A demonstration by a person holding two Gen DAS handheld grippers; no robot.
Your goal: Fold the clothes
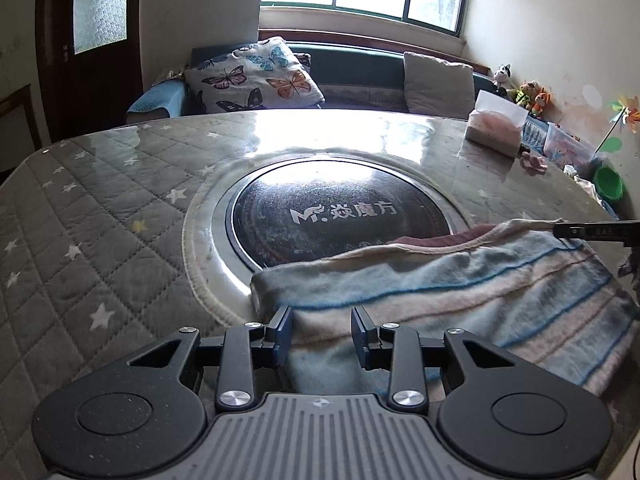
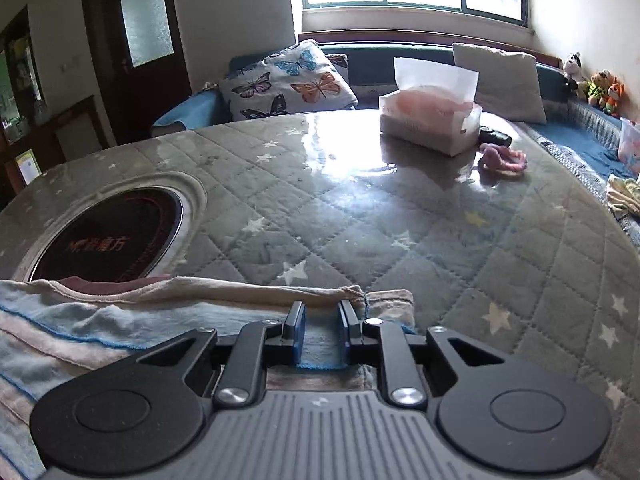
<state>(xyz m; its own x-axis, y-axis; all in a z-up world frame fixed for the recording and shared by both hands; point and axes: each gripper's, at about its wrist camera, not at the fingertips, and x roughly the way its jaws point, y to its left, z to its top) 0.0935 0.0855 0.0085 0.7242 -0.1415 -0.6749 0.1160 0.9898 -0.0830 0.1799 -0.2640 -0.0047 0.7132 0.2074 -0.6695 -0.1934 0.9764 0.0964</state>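
A striped garment point(image 1: 460, 292), pale blue, pink and cream, lies on the quilted table near its front edge. It also shows in the right wrist view point(image 2: 120, 320). My left gripper point(image 1: 322, 318) is open over the garment's near left part, with cloth between its spread fingers. My right gripper point(image 2: 321, 312) is open with a narrower gap over the garment's right end, cloth between its fingers. The right gripper's finger point(image 1: 592, 230) also shows at the right edge of the left wrist view, at the garment's far corner.
A round black induction cooktop point(image 1: 336, 216) is set into the table point(image 1: 100, 220), partly under the garment. A tissue box point(image 2: 430, 120), a dark remote point(image 2: 494, 135) and a pink hair tie point(image 2: 504, 160) lie at the far right. A sofa with cushions stands behind.
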